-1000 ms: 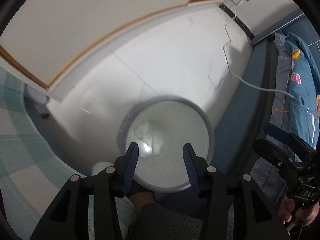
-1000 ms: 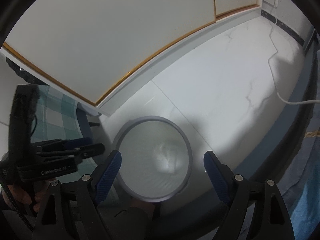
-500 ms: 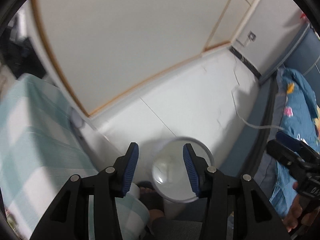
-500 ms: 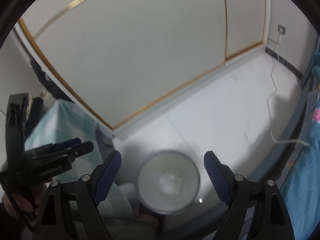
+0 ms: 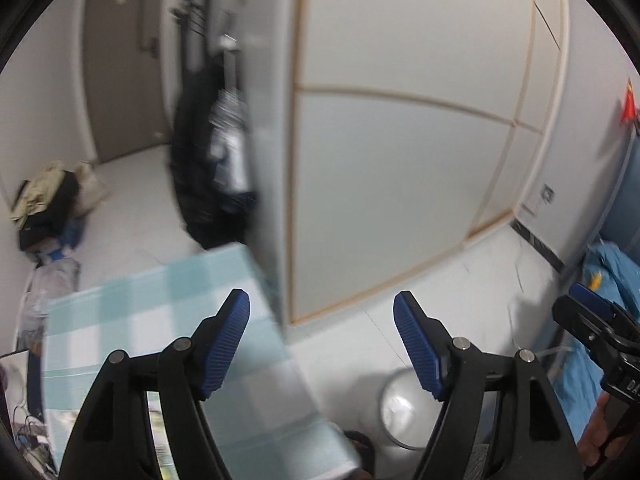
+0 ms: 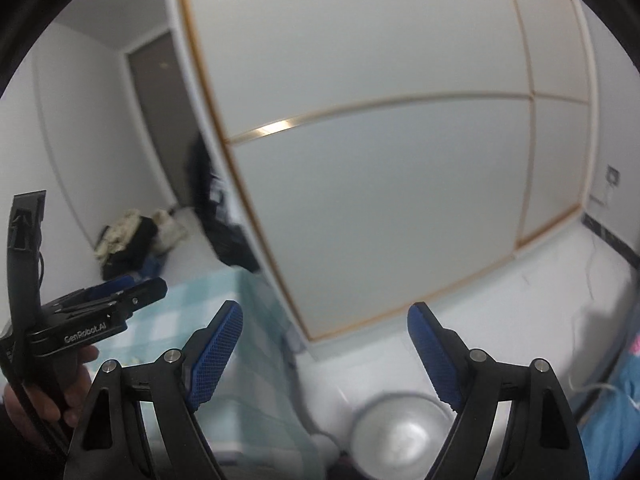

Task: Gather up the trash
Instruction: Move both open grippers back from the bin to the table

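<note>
Left gripper (image 5: 322, 304) caught mid-opening, nothing between the blue pads. Right gripper (image 6: 325, 312) spread wide, likewise empty.

Down at 5 o'clock in the left wrist view, on the white floor: round waste bin (image 5: 400, 412) with a pale liner, something whitish and crumpled at the bottom (too blurred to name, probably tissue or paper). Between 7 and 8 o'clock, a desk under a checked cloth (image 5: 160, 320), with blurred clutter at its near edge (image 5: 24, 436) that may hold more trash; cannot tell.

Judging by the crumpled look: light, soft, easily crushed, unlikely to slip or break. Best pinched across the bulk of the wad with a modest squeeze, not at a loose corner that could tear or unfold.
</note>
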